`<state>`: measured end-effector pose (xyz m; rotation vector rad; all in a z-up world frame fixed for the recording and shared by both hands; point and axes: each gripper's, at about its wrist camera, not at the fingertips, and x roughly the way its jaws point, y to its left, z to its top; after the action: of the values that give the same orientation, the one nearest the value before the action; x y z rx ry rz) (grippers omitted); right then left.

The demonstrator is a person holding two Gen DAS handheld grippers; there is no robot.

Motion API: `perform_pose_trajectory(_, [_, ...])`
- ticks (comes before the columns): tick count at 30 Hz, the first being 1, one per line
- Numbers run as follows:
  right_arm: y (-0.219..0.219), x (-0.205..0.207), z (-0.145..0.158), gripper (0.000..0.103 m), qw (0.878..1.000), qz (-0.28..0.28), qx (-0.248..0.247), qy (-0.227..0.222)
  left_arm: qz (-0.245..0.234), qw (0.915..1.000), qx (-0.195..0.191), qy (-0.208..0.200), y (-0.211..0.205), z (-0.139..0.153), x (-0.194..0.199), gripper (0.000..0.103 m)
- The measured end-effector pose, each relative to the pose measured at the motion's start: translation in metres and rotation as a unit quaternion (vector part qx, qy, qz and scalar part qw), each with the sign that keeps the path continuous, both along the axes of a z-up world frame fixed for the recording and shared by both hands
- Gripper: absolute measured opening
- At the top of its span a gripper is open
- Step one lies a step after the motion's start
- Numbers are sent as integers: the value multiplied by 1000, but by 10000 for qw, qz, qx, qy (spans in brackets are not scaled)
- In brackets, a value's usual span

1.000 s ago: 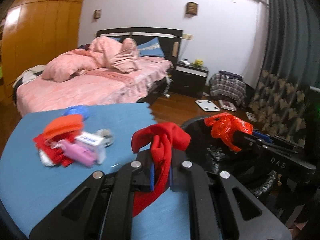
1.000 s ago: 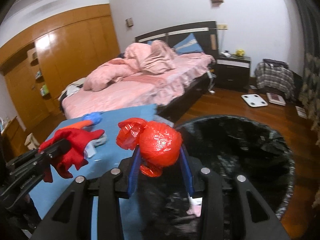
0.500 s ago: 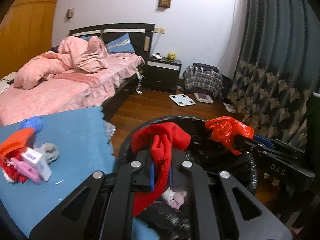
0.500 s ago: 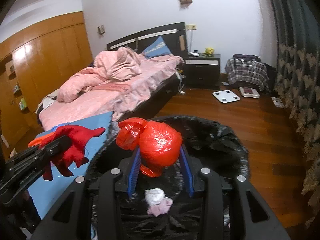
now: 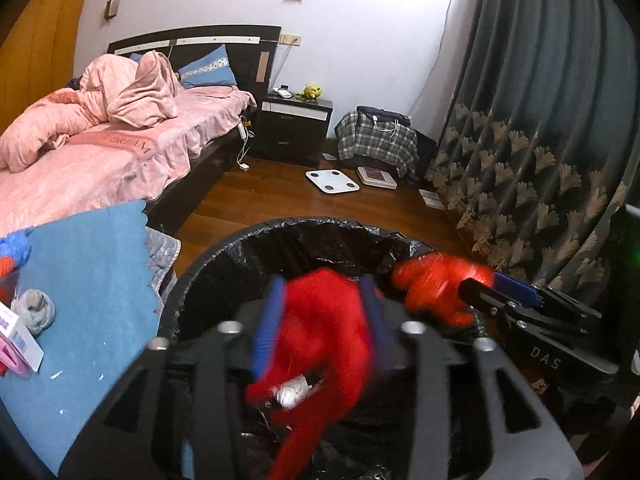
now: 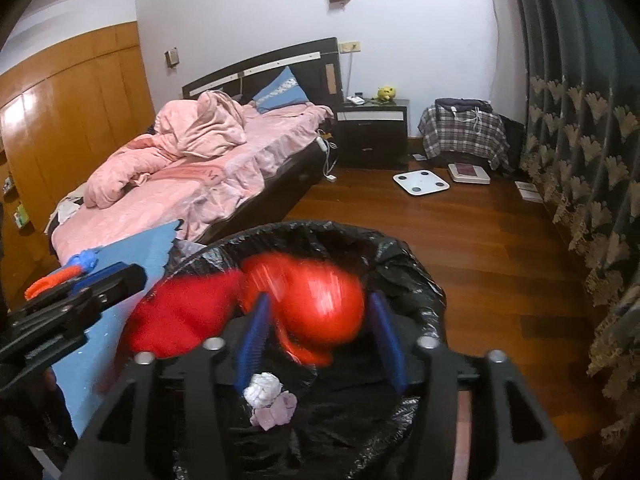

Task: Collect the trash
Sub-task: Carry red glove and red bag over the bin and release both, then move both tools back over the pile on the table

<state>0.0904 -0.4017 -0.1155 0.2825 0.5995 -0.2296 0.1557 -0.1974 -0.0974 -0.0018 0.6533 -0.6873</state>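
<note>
A bin with a black liner (image 5: 304, 224) fills the lower middle of both views (image 6: 320, 226). My left gripper (image 5: 322, 312) hangs over it, its jaws opening. A blurred red cloth (image 5: 324, 320) slips down between the spread blue pads (image 5: 270, 320). My right gripper (image 6: 318, 336) is over the bin too, with its jaws opening. A red plastic bag (image 6: 320, 304) sits loose between them, with a gap at the right pad (image 6: 386, 340). A white and pink wad (image 6: 266, 396) lies inside the bin. Each gripper shows in the other's view: right gripper (image 5: 476, 284), left gripper (image 6: 120, 280).
A blue-covered table (image 5: 88, 264) at left holds a grey wad (image 5: 34, 308) and a white box (image 5: 20, 336). Behind are a pink bed (image 5: 100, 152), a nightstand (image 5: 296, 120) and a white scale (image 5: 332, 181) on the wood floor. A dark curtain (image 5: 540, 140) hangs at right.
Both grippers swung from over the table to over the bin. Their jaws have widened, and the red cloth and the red bag now blur as they slip down.
</note>
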Motion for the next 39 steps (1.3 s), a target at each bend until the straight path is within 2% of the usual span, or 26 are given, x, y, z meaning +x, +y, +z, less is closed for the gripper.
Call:
perform_pose_trajectory(2, [-1, -2, -2, 61, 10000, -24, 7, 15, 26, 10000, 24, 33, 4, -2, 1, 48])
perform_pose_trajectory(4, [-1, -2, -3, 71, 10000, -64, -1, 12, 128, 9999, 40, 35, 10, -4, 0, 55])
perform_pose_trajectory(6, [0, -4, -1, 76, 10000, -90, -13, -20, 268, 9996, 46, -11, 19, -3, -1, 61])
perform_pose_trajectory(8, [2, -5, 0, 92, 9999, -123, -39, -40, 406, 9991, 79, -81, 27, 0, -2, 70])
perform_pose_trajectory(11, [8, -6, 4, 97, 9999, -91, -35, -115, 689, 9971, 162, -269, 48, 5, -6, 80])
perform_pose_trajectory(15, [23, -2, 9, 97, 9999, 71, 0, -143, 1031, 9936, 253, -373, 78, 9, -10, 86])
perform_pose_trajectory(27, [118, 25, 15, 97, 9948, 1002, 28, -182, 2028, 9771, 530, -376, 175, 3, -20, 86])
perform_pose_trajectory(39, [216, 65, 7, 97, 9832, 1814, 14, -184, 3072, 9479, 799, -269, 278, -16, -21, 86])
